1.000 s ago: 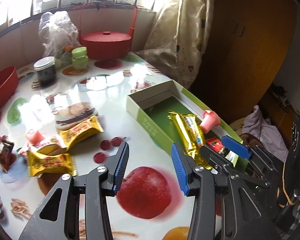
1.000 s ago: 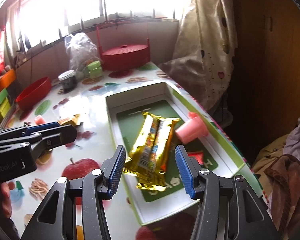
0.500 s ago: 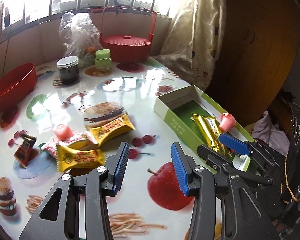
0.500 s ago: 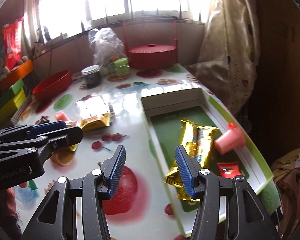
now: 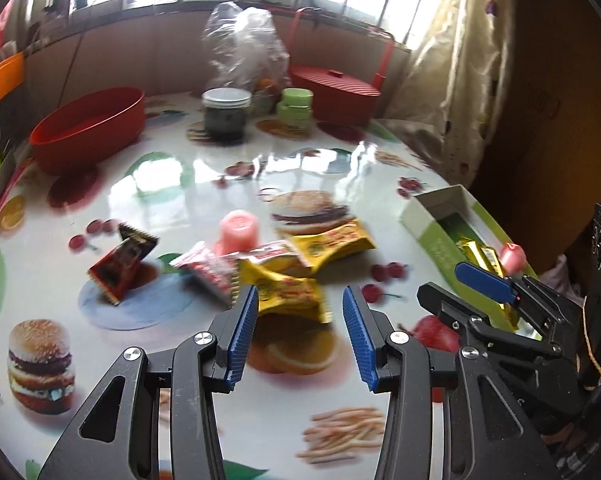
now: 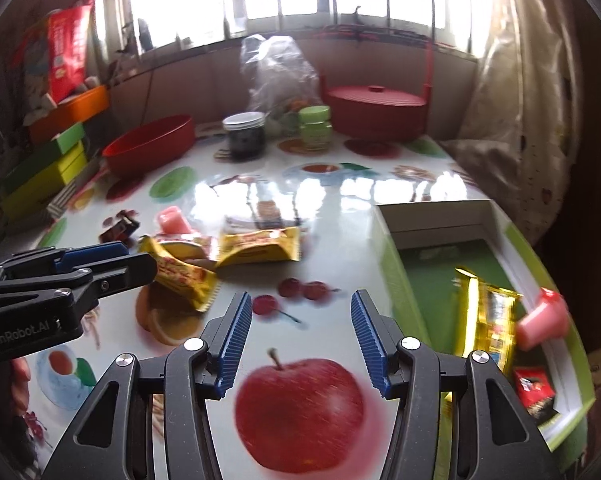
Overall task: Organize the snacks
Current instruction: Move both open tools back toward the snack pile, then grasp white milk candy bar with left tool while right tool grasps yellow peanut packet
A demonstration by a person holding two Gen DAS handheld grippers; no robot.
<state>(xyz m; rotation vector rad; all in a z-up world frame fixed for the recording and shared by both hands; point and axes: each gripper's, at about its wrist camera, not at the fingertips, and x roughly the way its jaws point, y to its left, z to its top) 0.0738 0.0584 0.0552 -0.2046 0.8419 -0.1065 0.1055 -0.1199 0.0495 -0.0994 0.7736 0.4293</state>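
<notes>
Left claw (image 5: 296, 328) wide, nothing in it, hanging over the bench (image 5: 228, 176) with a yellow snack pack (image 5: 288, 292) just beyond its tips. Right claw (image 6: 300, 336) also wide and empty, over a printed apple (image 6: 300, 412) on the bench cloth.

Loose pile past the left claw: second yellow pack (image 5: 328, 240), red-and-white pack (image 5: 212, 268), pink jelly cup (image 5: 238, 230), dark red packet (image 5: 120, 264) further left.

Green box (image 6: 384, 276) on the right side of the bench holds gold bars (image 6: 488, 316), a pink cup (image 6: 542, 320) lying on its side and a small red packet (image 6: 534, 392) at the near end.

Far side: red bowl (image 5: 88, 128) left, dark jar (image 5: 226, 114), green tub (image 5: 296, 106), clear plastic bag (image 5: 244, 44), lidded red basket (image 5: 336, 92). What the bowl and basket hold can't be seen.

Vs 0.5 s ago: both claws have swung left. The pile now sits straight ahead of the left claw; the box has slid out to the right edge in both views. Right claw has come off the box. Contents of the box unchanged. Jaws same width.
</notes>
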